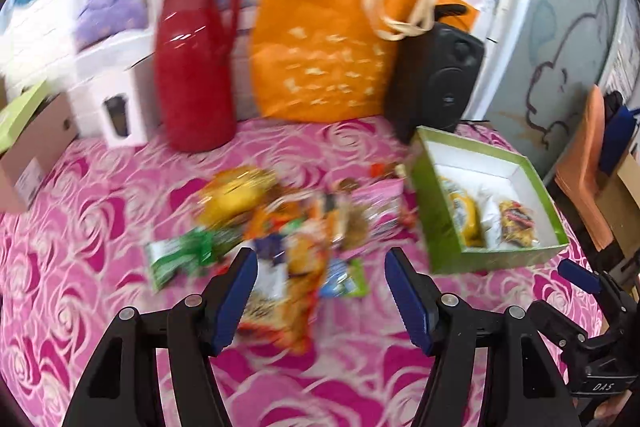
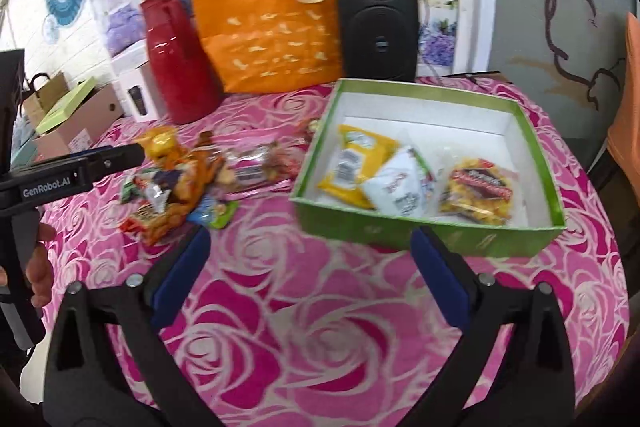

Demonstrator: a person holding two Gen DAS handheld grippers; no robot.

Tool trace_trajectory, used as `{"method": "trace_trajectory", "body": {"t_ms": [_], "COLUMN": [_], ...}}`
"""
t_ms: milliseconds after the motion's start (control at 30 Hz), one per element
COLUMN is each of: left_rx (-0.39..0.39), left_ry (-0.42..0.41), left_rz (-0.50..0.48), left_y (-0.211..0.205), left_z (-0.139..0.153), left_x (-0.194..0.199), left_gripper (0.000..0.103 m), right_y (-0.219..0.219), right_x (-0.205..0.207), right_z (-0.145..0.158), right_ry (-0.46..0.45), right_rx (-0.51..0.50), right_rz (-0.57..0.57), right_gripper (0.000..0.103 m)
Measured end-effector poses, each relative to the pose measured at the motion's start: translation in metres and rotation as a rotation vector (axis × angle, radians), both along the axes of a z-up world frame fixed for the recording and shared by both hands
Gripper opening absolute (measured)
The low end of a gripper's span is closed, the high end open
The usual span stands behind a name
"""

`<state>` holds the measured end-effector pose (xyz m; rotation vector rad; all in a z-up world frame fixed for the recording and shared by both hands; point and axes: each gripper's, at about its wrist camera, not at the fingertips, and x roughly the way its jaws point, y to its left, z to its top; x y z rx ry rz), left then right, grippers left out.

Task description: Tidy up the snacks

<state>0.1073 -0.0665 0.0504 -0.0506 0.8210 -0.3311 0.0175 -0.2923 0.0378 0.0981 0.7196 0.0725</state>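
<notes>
A loose pile of snack packets [image 1: 288, 227] lies on the pink rose tablecloth [image 1: 100, 227]. My left gripper [image 1: 320, 259] hangs open just above the pile's near end, and its pads press on nothing. To the right stands an open green box [image 2: 400, 227] with a yellow packet [image 2: 356, 163], a white packet [image 2: 404, 187] and a clear packet of yellow and red snacks [image 2: 476, 195] inside. My right gripper [image 2: 310, 239] is wide open and empty, just in front of the box's near wall. In the right wrist view the snack pile [image 2: 180, 179] lies left of the box.
Along the back stand a red jug [image 2: 176, 59], an orange tote bag [image 2: 288, 11] and a black speaker [image 2: 378, 23]. White boxes [image 1: 112, 75] and a cardboard box [image 1: 36, 147] crowd the back left. The round table's edge [image 2: 616, 267] curves at the right.
</notes>
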Motion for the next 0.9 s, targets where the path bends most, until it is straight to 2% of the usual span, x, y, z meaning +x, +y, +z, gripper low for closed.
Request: {"method": "trace_trajectory", "body": {"t_ms": [100,233,367,533,733,767,800,833,867,900], "left_rx": [0.013,0.036,0.056,0.021,-0.009,-0.011,-0.020,-0.033,-0.042,-0.054], "left_ry": [0.006,0.018,0.029,0.036,0.043,0.049,0.060,0.078,0.092,0.109], "left_rz": [0.060,0.084,0.088,0.096,0.063,0.055,0.041,0.026,0.015,-0.004], "left_y": [0.041,0.077,0.095,0.112,0.110,0.109,0.108,0.106,0.105,0.102], "left_z": [-0.012,-0.032,-0.047,-0.052,-0.054,-0.055,-0.057,-0.061,-0.063,-0.067], "left_x": [-0.010,-0.021,-0.026,-0.019,-0.009,-0.008,-0.006,-0.003,-0.001,0.003], "left_gripper": [0.068,0.068,0.068,0.068,0.067,0.067,0.067,0.067,0.066,0.063], "right_y": [0.028,0.073,0.108,0.139,0.155,0.156,0.156,0.155,0.154,0.150], "right_x": [0.002,0.013,0.029,0.057,0.083,0.085,0.087,0.089,0.090,0.089], "right_z": [-0.012,-0.032,-0.046,-0.060,-0.079,-0.082,-0.084,-0.088,-0.089,-0.091], "right_ry": [0.034,0.099,0.128,0.163,0.220,0.229,0.238,0.254,0.261,0.266], "right_rx": [0.025,0.028,0.023,0.042,0.105,0.100,0.095,0.088,0.085,0.092], "right_rz": [0.051,0.121,0.160,0.192,0.217,0.217,0.216,0.211,0.207,0.207], "right_gripper": [0.102,0.102,0.102,0.102,0.090,0.084,0.068,0.056,0.033,0.019]}}
